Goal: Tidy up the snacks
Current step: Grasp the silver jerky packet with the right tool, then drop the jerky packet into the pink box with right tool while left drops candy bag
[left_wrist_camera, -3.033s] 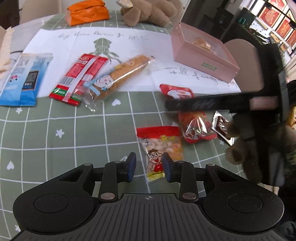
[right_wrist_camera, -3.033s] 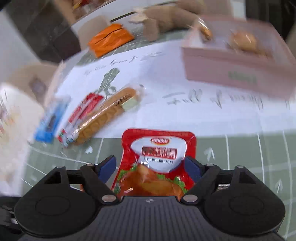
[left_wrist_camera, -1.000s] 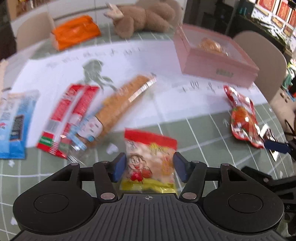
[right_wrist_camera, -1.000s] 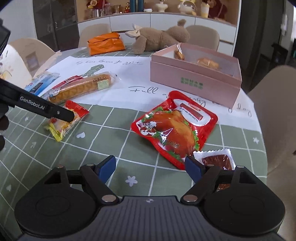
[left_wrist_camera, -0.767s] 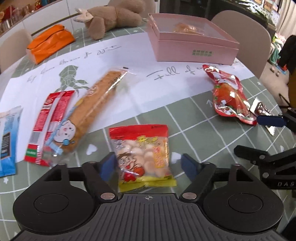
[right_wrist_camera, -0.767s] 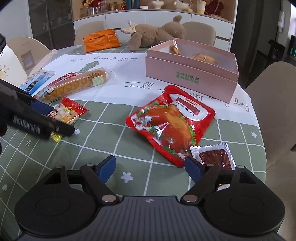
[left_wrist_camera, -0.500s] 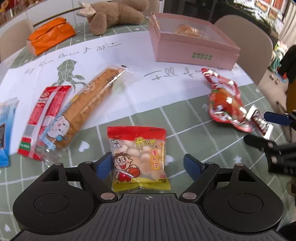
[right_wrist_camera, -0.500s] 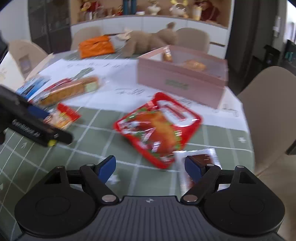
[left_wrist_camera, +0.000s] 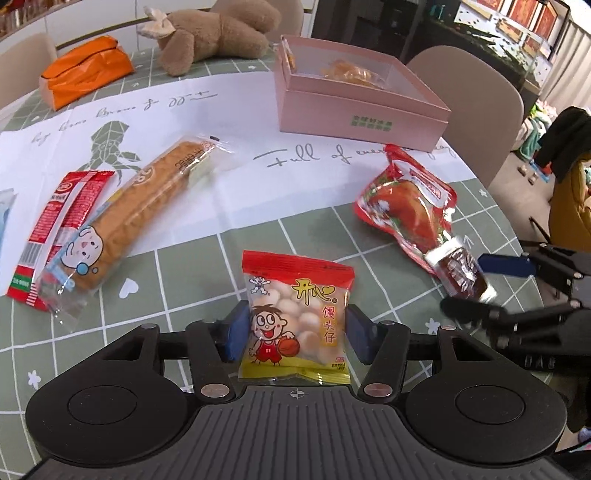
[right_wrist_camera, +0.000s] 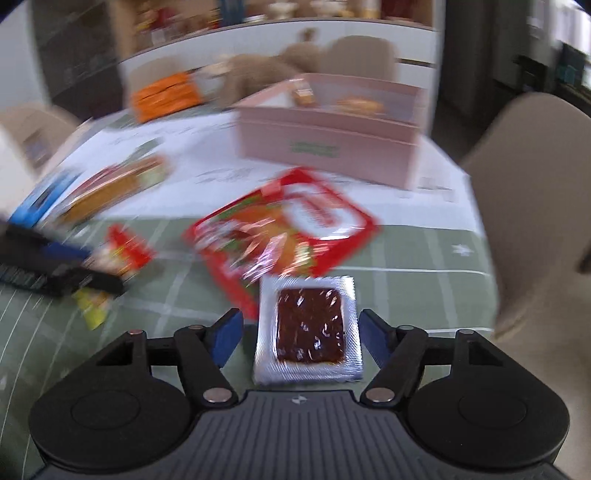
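My left gripper [left_wrist_camera: 295, 334] has its blue pads against both sides of a red and yellow cartoon snack bag [left_wrist_camera: 295, 314] lying on the green checked tablecloth. My right gripper [right_wrist_camera: 301, 334] is open around a silver sachet with dark brown filling [right_wrist_camera: 308, 326], with gaps on both sides. The sachet also shows in the left wrist view [left_wrist_camera: 460, 271], next to the right gripper [left_wrist_camera: 476, 288]. A red chicken pouch [right_wrist_camera: 284, 232] lies just beyond the sachet. A pink open box [left_wrist_camera: 354, 96] holding a few pastries stands at the back right.
A long bread stick in clear wrap [left_wrist_camera: 136, 210] and a red sausage pack [left_wrist_camera: 62, 229] lie at the left on white paper. An orange packet [left_wrist_camera: 86, 70] and a plush toy [left_wrist_camera: 214, 33] sit at the back. A beige chair [right_wrist_camera: 535, 199] stands right of the table edge.
My left gripper's jaws have narrowed onto the cartoon snack bag. My right gripper has moved right and forward, from the chicken pouch to straddle the silver sachet.
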Demonstrator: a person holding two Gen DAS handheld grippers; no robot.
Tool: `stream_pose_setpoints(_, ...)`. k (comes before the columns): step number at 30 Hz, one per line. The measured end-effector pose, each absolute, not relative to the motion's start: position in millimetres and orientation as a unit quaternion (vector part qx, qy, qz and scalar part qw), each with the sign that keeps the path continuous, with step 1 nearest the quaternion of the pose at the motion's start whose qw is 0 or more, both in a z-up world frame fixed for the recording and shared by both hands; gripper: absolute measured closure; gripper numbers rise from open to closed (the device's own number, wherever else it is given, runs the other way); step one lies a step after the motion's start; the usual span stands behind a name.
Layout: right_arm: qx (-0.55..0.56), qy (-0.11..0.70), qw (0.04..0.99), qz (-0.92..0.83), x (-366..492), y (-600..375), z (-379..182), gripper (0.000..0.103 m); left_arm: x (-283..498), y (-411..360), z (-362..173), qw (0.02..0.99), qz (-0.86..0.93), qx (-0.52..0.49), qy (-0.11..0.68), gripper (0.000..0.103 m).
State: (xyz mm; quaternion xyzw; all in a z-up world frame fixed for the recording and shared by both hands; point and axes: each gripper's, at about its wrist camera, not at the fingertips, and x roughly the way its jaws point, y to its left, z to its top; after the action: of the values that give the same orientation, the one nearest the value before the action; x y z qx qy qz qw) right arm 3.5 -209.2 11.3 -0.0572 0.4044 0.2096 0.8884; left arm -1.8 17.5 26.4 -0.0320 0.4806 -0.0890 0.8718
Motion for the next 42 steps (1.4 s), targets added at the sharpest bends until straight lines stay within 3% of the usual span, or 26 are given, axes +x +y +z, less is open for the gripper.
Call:
stream_pose_setpoints(6, -0.033, 0.405, 0.888, 0.217, 1, -200, 19, 0.033, -7, 18, 25, 0.876, -0.091, -0.032, 0.473, 0.042)
stream_pose_setpoints(8, -0.004, 0.410, 0.889, 0.204, 7, -204, 22, 0.041, -7, 18, 25, 0.875, -0.091, -0.033, 0.474, 0.042)
stream_pose_setpoints(9, 0.003, 0.416, 0.887, 0.201, 10, -204, 23, 0.052, -7, 17, 25, 0.875, -0.091, -0.032, 0.474, 0.042)
stream_pose_setpoints(15, -0.055, 0.408, 0.890, 0.195, 3, -189, 14, 0.056, -7, 16, 25, 0.876, -0.090, -0.028, 0.473, 0.042)
stream_pose_setpoints(16, -0.067, 0.404, 0.891, 0.197, 1, -185, 14, 0.064, -8, 16, 25, 0.876, -0.089, -0.028, 0.473, 0.042)
stream_pose_setpoints(17, -0.075, 0.402, 0.890, 0.200, 0, -183, 14, 0.065, -8, 16, 25, 0.876, -0.088, -0.028, 0.473, 0.042)
stream_pose_setpoints(36, -0.077, 0.381, 0.901, 0.192, -4, -200, 45, 0.066, -19, 8, 25, 0.880, -0.084, -0.003, 0.467, 0.044)
stream_pose_setpoints(42, -0.065, 0.368, 0.911, 0.175, 3, -216, 57, 0.066, -8, 22, 49, 0.887, -0.101, -0.077, 0.443, 0.048)
